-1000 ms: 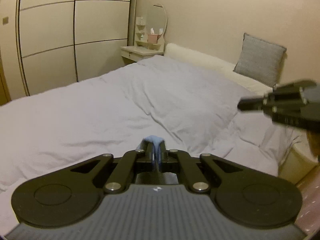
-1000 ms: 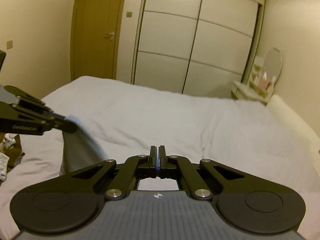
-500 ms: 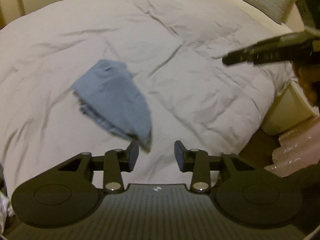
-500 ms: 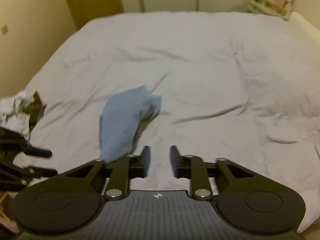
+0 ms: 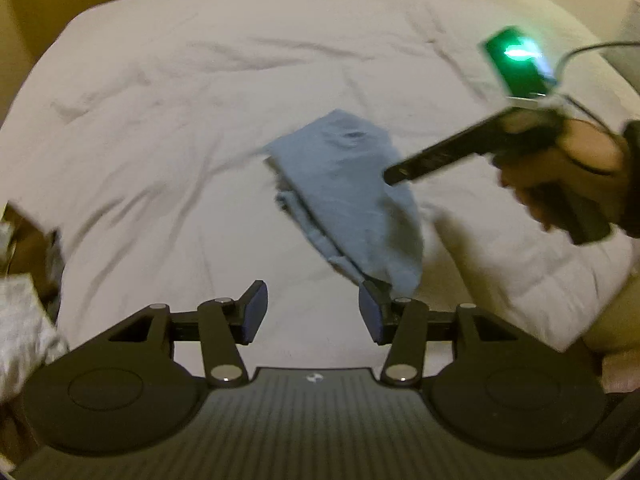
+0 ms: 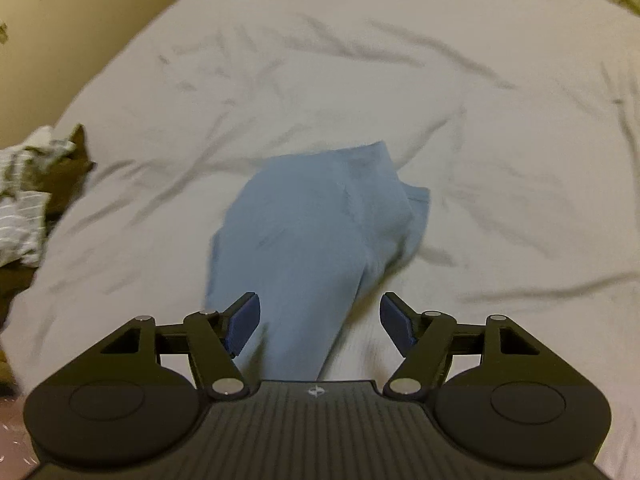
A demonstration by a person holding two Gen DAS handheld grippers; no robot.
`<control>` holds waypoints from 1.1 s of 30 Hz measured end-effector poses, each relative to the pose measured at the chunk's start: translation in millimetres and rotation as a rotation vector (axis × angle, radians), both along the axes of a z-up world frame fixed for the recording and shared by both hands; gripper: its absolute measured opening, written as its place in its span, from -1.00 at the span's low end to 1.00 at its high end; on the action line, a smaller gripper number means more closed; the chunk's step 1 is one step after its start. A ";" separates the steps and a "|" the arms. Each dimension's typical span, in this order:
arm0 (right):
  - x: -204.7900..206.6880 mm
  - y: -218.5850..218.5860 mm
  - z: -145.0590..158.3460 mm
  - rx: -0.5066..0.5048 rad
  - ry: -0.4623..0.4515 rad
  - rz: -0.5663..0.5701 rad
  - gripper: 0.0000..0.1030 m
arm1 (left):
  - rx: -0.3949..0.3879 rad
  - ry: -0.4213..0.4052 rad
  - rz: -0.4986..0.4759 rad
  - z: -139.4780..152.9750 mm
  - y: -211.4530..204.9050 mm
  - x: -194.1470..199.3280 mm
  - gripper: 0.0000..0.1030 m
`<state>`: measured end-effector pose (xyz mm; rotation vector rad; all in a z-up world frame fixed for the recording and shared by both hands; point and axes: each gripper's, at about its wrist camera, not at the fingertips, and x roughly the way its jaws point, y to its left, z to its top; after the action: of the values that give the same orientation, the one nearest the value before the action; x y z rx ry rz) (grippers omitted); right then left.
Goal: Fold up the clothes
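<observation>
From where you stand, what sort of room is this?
Most likely a bedroom: a wide bed with a rumpled white duvet, a blue garment lying on it, and a heap of striped laundry beside it.

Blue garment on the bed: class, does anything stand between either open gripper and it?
Nothing visible does. The blue garment lies crumpled on the white duvet. The right gripper is open directly over its near end, and the left gripper is open beside its near corner, with only bare duvet between.

blue garment (image 6: 316, 240), white duvet (image 6: 500, 160)
</observation>
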<state>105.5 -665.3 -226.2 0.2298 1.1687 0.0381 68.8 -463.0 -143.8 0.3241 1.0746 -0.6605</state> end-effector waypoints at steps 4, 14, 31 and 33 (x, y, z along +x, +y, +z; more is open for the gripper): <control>33.5 -14.1 -28.2 0.045 0.045 0.039 -0.72 | 0.033 0.032 0.051 -5.5 -17.8 -2.2 -0.13; -113.3 -140.3 49.7 0.027 -0.072 -0.272 -0.77 | 0.017 0.070 -0.053 -16.0 -83.7 14.7 -0.12; -131.0 -161.1 3.3 -0.036 0.030 -0.163 0.38 | 0.113 0.062 -0.153 -72.6 -146.0 27.1 0.33; -118.6 -145.8 -9.6 -0.058 0.054 -0.031 0.41 | 0.134 0.073 -0.125 -86.7 -142.3 35.7 0.33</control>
<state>-13.1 -811.1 -235.8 0.1982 1.2177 -0.0295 104.5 -605.3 -230.5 0.4893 1.1783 -0.7180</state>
